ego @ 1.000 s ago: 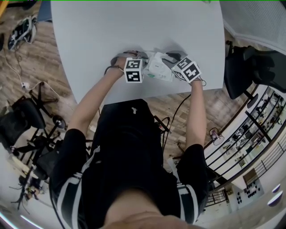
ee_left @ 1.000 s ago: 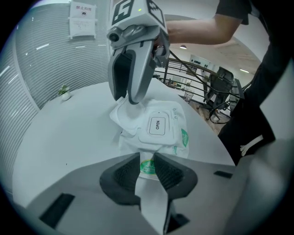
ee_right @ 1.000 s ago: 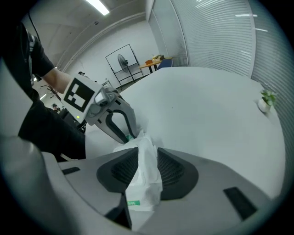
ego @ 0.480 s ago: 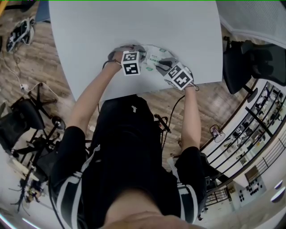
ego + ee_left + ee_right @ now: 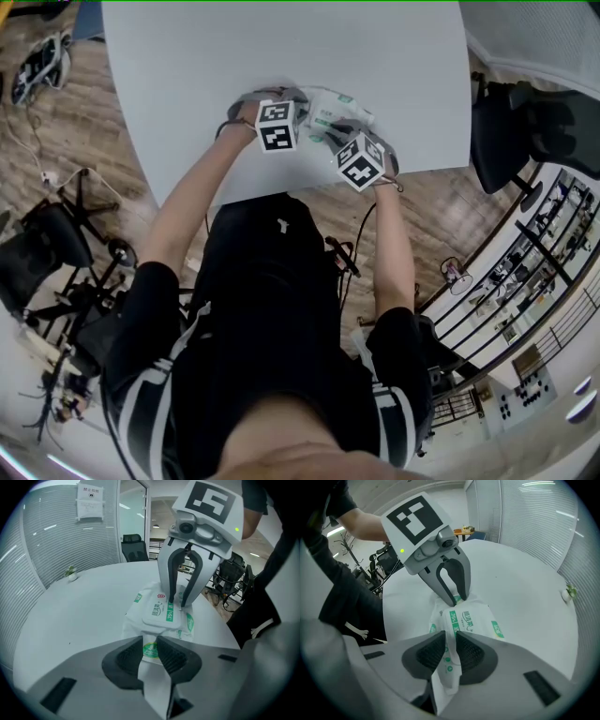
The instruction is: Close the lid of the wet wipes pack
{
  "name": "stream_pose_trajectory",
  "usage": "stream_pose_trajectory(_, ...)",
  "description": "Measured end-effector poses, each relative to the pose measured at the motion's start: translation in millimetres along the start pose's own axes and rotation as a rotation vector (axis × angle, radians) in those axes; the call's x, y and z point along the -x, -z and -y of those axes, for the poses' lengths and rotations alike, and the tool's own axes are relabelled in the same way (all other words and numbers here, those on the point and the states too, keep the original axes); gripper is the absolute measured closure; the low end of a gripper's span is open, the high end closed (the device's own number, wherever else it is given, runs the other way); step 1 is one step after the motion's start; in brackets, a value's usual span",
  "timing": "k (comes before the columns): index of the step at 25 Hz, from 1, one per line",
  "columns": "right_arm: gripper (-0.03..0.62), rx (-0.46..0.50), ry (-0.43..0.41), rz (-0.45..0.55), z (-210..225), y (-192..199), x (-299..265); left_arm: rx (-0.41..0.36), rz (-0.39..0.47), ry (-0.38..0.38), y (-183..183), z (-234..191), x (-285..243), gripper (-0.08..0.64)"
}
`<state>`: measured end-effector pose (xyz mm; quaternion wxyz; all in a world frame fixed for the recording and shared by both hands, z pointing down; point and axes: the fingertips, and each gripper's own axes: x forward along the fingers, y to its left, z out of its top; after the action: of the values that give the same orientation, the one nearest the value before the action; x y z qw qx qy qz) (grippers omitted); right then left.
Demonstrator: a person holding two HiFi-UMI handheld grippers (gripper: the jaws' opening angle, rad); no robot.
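A white and green wet wipes pack [image 5: 325, 116] lies on the white table [image 5: 281, 47] near its front edge. Its lid [image 5: 161, 614] lies flat on the pack's top. My left gripper [image 5: 150, 645] is shut on the pack's sealed end flap, and in the head view that left gripper [image 5: 296, 116] is at the pack's left. My right gripper [image 5: 450, 645] is closing its jaws on the opposite end flap, with the film pinched between the pads. Each gripper shows in the other's view, the right gripper [image 5: 180, 603] and the left gripper [image 5: 457, 599], both pointing steeply down.
The table's front edge runs just under my hands. A black office chair [image 5: 525, 141] stands to the right of the table. A tiny potted plant [image 5: 70, 572] sits far back on the tabletop. The person's body and arms fill the lower head view.
My right gripper has moved left and nearer to me, from the pack's right side onto its end flap. The left gripper has stayed where it was on the pack.
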<state>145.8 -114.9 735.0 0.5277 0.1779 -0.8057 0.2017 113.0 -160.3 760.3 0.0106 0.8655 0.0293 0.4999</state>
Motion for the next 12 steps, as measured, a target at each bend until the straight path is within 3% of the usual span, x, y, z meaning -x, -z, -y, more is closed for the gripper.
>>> stream_pose_trajectory(12, 0.526, 0.030, 0.099, -0.072, 3.7, 4.6, -11.2, -0.001, 0.015, 0.002, -1.9, -0.8, 0.5, 0.451)
